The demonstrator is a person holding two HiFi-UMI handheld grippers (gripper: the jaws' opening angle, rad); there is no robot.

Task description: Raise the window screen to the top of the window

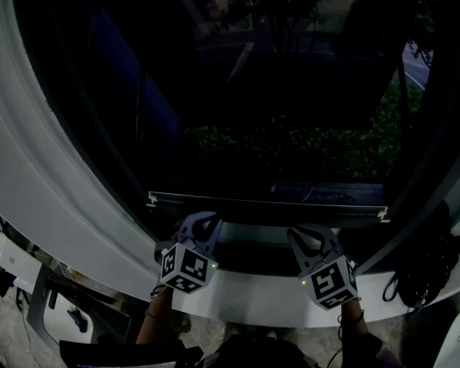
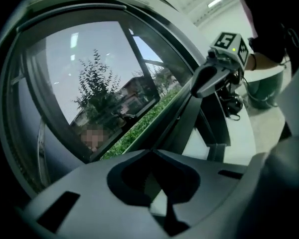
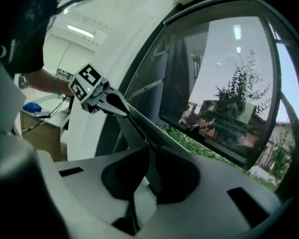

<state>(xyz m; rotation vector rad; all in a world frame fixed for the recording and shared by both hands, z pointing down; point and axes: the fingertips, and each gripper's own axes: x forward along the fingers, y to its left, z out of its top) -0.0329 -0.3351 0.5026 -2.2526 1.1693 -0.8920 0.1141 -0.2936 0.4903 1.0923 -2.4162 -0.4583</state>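
The window screen's slim bottom bar [image 1: 268,202] runs level across the foot of the dark window pane [image 1: 276,90], just above the sill. My left gripper [image 1: 205,218] meets the bar's lower edge left of centre. My right gripper [image 1: 313,233] meets it right of centre. In the left gripper view the jaws [image 2: 149,152] are closed at their tips on the bar's thin edge, which runs on to the right gripper [image 2: 195,89]. The right gripper view shows its jaws [image 3: 148,151] pinched on the same thin edge, with the left gripper [image 3: 120,106] further along the bar [image 3: 139,128].
A white sill [image 1: 245,301] curves below the grippers, and the wide white window frame [image 1: 54,175] rises at the left. A black bag with a strap [image 1: 425,271] lies on the sill at the right. Desk clutter [image 1: 8,267] sits at the lower left.
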